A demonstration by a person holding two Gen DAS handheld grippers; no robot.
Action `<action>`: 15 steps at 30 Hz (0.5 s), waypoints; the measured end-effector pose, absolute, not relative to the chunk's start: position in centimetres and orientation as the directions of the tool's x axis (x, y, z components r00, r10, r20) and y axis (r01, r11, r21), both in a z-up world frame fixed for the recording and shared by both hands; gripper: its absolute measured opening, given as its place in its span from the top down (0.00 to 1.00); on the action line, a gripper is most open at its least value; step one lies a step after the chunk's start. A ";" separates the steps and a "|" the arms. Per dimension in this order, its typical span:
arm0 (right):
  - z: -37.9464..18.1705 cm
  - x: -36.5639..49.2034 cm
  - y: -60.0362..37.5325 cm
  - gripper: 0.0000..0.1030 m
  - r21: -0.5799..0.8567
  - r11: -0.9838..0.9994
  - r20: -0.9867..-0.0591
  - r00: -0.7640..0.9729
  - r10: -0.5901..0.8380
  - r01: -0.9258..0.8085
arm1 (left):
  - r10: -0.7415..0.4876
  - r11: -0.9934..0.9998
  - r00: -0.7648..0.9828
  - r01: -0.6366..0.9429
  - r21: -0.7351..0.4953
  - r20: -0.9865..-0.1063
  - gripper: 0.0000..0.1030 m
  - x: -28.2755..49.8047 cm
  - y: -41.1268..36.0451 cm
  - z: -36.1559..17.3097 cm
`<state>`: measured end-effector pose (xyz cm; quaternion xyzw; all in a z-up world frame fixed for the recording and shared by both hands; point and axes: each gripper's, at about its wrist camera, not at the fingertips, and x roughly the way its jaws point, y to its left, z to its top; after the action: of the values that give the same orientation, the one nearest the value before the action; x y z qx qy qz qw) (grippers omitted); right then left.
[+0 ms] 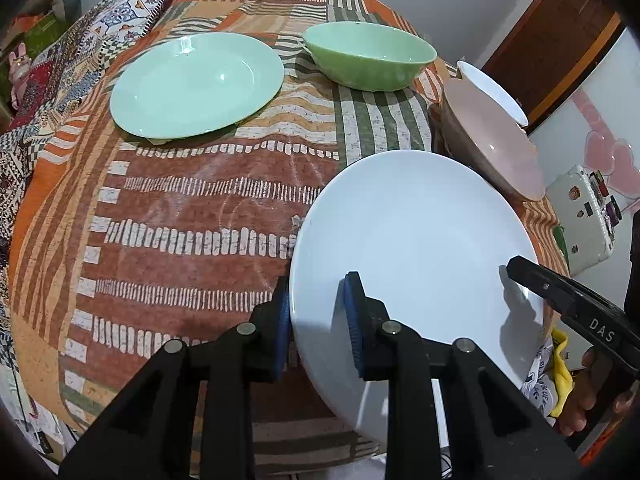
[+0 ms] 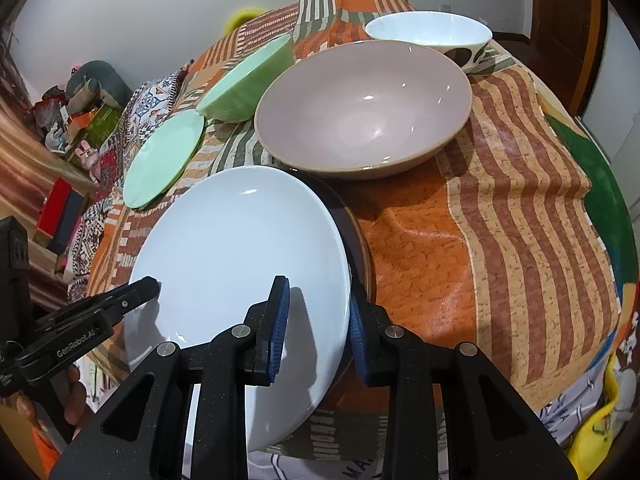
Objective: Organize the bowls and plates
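A white plate (image 1: 416,248) (image 2: 236,248) hangs tilted over the near part of the table, carried by both grippers. My left gripper (image 1: 318,324) is shut on its left rim. On the opposite rim my right gripper (image 2: 318,328) is shut too. A dark plate's rim (image 2: 358,236) shows just under the white plate. Farther back lie a mint plate (image 1: 196,84) (image 2: 164,160), a green bowl (image 1: 368,56) (image 2: 248,80), a wide pinkish bowl (image 1: 492,140) (image 2: 364,108) and a white bowl with dark spots (image 1: 492,92) (image 2: 428,32).
A patchwork cloth (image 1: 180,220) (image 2: 500,200) covers the round table. A white case (image 1: 580,220) stands beyond the table's right edge. Toys and boxes (image 2: 80,120) crowd the floor at the left. A hand (image 1: 580,404) grips the right tool's handle.
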<state>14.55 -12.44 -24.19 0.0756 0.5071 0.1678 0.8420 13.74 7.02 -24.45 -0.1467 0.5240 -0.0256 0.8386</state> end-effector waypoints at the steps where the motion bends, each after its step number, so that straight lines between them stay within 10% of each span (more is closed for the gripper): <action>1: -24.1 14.6 -12.5 0.74 0.295 0.933 -0.829 0.431 0.357 -0.206 | -0.200 0.955 0.448 -0.112 -0.276 -0.872 0.75 13.9 7.0 -24.6; 15: -24.1 15.6 -11.9 0.74 0.295 0.933 -0.832 0.424 0.357 -0.206 | -0.216 0.951 0.438 -0.109 -0.290 -0.873 0.71 14.9 7.1 -25.7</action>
<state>15.62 -11.94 -24.10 0.0739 0.5099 0.1676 0.8405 14.87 7.06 -25.69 -0.1537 0.5291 -0.0321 0.8339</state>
